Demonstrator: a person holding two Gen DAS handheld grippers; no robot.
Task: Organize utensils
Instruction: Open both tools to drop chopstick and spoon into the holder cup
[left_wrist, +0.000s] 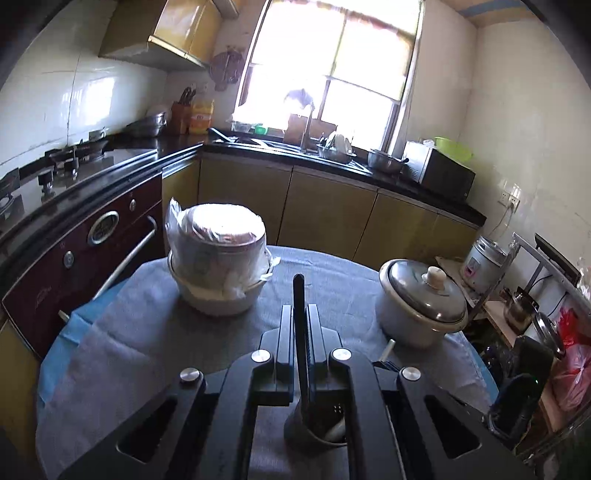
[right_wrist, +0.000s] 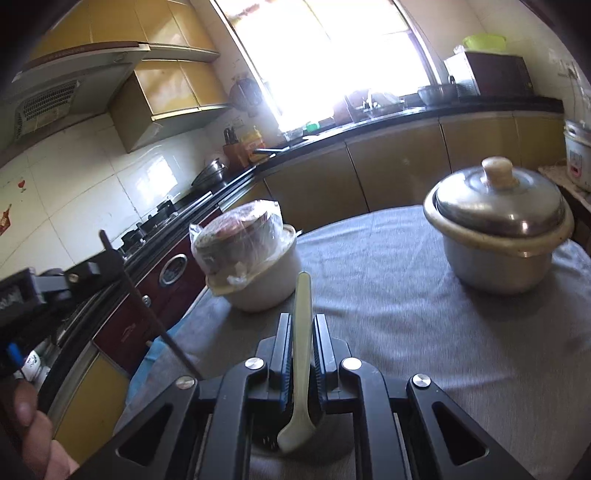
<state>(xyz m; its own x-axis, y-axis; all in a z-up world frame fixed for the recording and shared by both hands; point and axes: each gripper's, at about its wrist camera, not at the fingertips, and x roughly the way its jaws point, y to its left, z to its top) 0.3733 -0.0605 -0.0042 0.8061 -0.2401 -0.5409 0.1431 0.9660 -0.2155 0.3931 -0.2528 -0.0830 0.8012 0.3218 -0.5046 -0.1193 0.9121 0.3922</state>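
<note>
My left gripper (left_wrist: 299, 314) is shut on a thin black utensil (left_wrist: 300, 325), whose lower end reaches into a dark metal utensil cup (left_wrist: 314, 428) below the jaws. A white spoon bowl (left_wrist: 336, 430) lies in that cup. My right gripper (right_wrist: 303, 325) is shut on the handle of a cream-white spoon (right_wrist: 301, 350), its bowl end hanging low over the cup (right_wrist: 266, 441). The left gripper (right_wrist: 79, 275) and its black utensil (right_wrist: 147, 310) also show at the left of the right wrist view.
A round table with a grey cloth (left_wrist: 332, 291) carries a plastic-wrapped pot on a white bowl (left_wrist: 218, 266) at the left and a lidded metal pot (left_wrist: 421, 302) at the right. Counters, stove and sink lie beyond. A cluttered shelf (left_wrist: 535, 317) stands at the right.
</note>
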